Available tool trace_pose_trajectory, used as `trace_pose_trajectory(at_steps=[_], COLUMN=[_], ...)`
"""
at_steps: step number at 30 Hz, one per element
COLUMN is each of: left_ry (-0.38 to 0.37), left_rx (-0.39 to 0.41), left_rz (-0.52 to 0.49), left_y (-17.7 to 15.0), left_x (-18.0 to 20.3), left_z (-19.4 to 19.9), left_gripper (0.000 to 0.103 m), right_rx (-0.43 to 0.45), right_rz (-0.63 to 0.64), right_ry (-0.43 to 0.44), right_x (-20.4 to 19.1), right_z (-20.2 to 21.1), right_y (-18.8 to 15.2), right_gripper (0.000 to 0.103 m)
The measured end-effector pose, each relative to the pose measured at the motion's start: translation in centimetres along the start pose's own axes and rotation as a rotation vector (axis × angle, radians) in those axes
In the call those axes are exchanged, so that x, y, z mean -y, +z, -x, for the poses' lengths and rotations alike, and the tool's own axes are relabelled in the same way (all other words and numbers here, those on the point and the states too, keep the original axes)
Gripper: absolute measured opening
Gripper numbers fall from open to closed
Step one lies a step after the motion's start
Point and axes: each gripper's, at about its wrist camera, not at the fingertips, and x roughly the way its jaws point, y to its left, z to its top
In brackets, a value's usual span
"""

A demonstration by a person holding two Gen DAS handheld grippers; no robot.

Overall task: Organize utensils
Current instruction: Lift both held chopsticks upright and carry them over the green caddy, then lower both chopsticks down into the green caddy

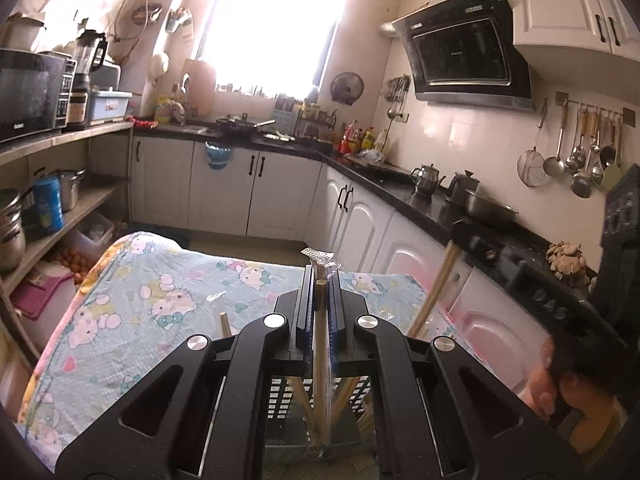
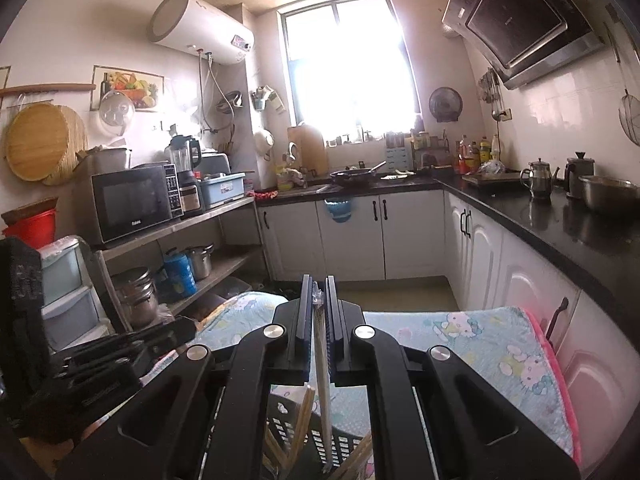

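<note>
Chopsticks: I am pinching one wrapped pair (image 1: 320, 320) upright in my left gripper (image 1: 319, 280); my right gripper (image 2: 319, 300) is clamping another wrapped pair (image 2: 322, 380) the same way
Jaws: both pressed tight on the wrappers, so nothing is slipping
Basket: black slotted holder (image 1: 280, 400) is sitting directly below on the cartoon cloth (image 1: 160, 300); loose sticks are already leaning inside
Aim: I am holding both pairs vertical, probably for dropping in end-first

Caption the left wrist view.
Left gripper shut on wrapped chopsticks above a black slotted basket.
</note>
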Motion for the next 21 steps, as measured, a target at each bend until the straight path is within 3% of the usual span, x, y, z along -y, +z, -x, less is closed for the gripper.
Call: trace_pose_trajectory(at_steps=[21], left_ry=[0.041], left_rx=[-0.04], left_rz=[-0.063], left_y=[-4.2], left_x=[0.3], left_z=[-2.5], left_gripper=[0.002], right_rx=[-0.007], right_rz=[-0.135], right_ry=[0.048], right_x=[1.8], right_z=[-1.4], right_y=[-6.2], right_gripper=[0.006])
